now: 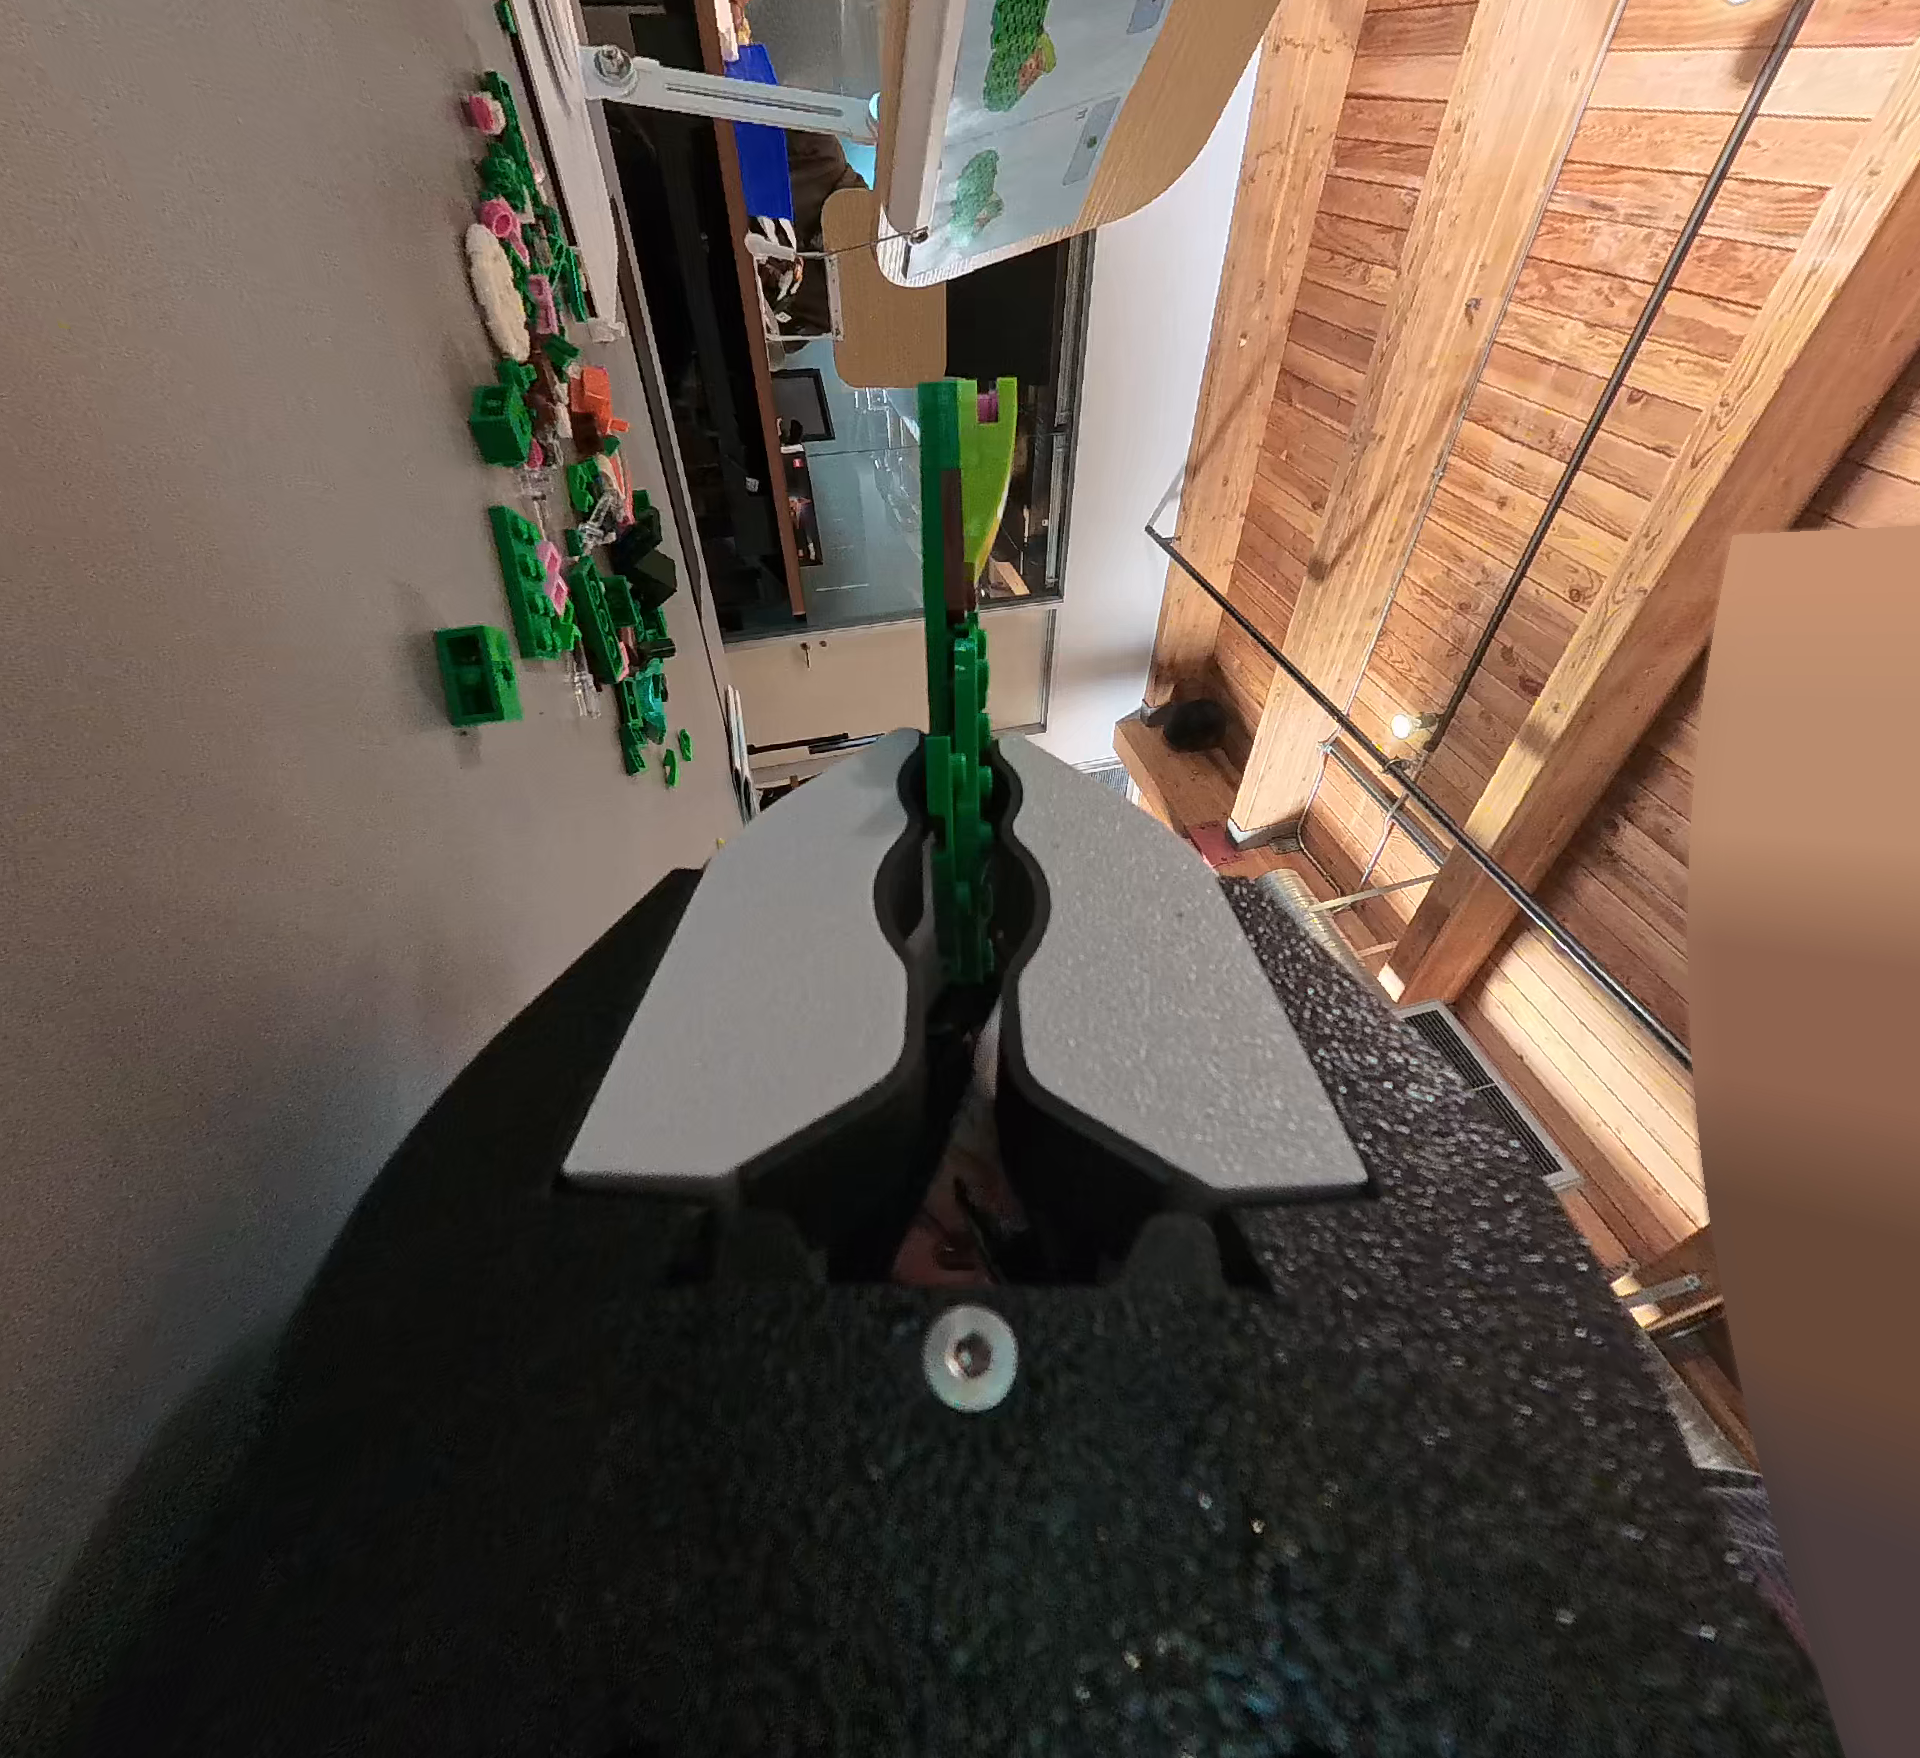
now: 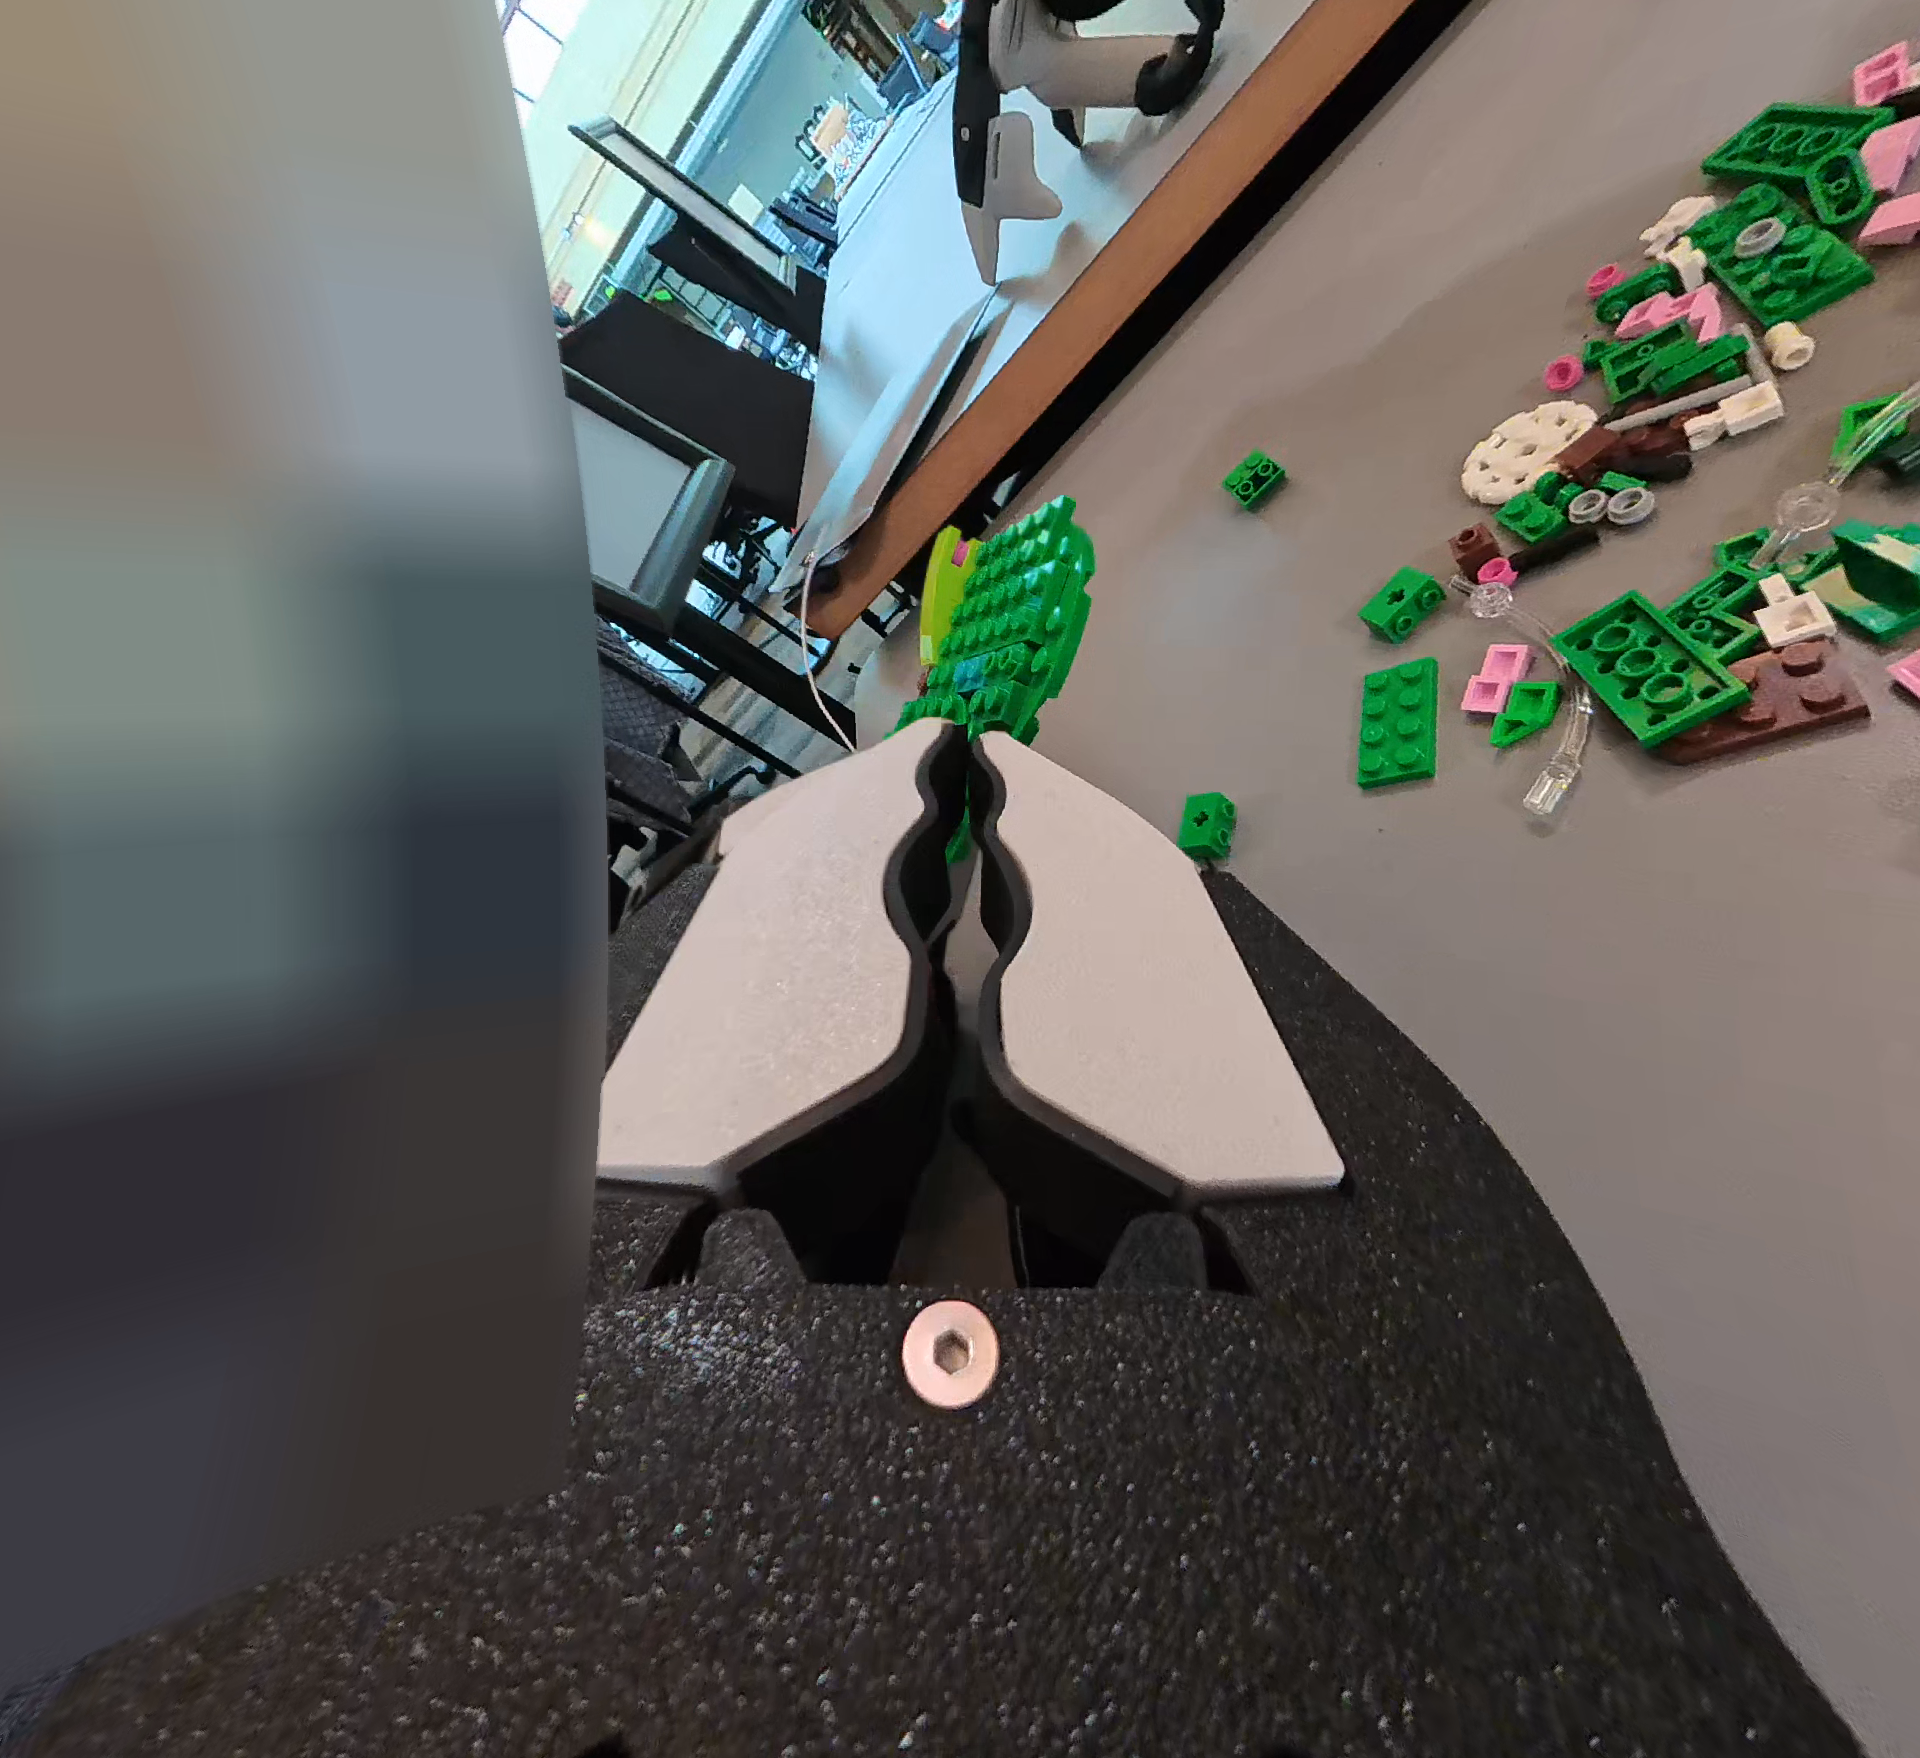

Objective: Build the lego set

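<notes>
My left gripper [image 1: 961,752] is shut on a green plate assembly [image 1: 951,565], seen edge-on, with a lime piece and a brown strip at its far end. It is held in the air beside the grey table [image 1: 208,461]. In the right wrist view the same studded assembly [image 2: 1023,607] stands just past my right gripper [image 2: 961,742]. The right jaws are nearly closed on a thin green piece [image 2: 964,825]. It is mostly hidden between them.
Loose green, pink, white and brown bricks [image 2: 1714,461] are scattered on the table [image 2: 1455,1085]; they also show in the left wrist view [image 1: 551,513]. An open instruction booklet [image 1: 1049,46] sits on a stand. A headset [image 2: 1060,46] lies on the neighbouring table. Both grippers' tips are close together, under 4 cm apart.
</notes>
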